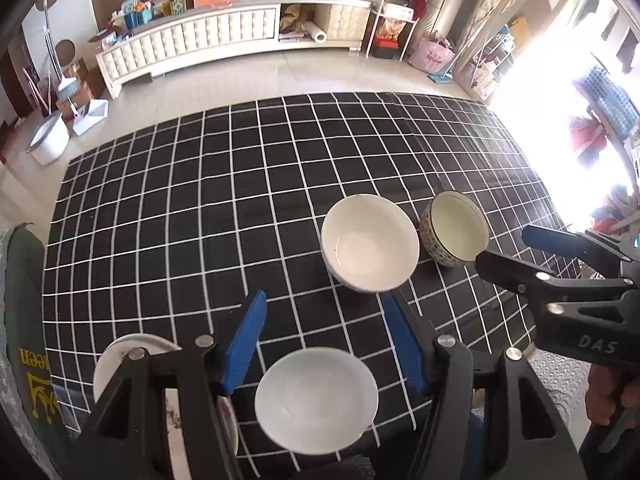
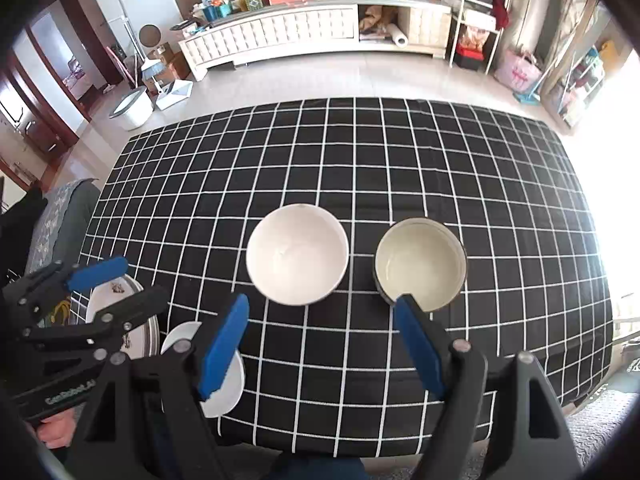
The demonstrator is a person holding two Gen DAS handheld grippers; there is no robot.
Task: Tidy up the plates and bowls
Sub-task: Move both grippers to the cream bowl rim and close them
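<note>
I see three bowls standing upright, mouths up, on the black checked tablecloth (image 2: 400,160). All three look empty. My left gripper (image 1: 322,344) is wide open and holds nothing; the near white bowl (image 1: 316,400) lies between its blue fingers, just below. The far white bowl (image 2: 297,255) and the patterned bowl (image 2: 421,265) stand side by side ahead of my right gripper (image 2: 320,348), also wide open and empty. Plates (image 2: 120,320) lie at the left edge.
</note>
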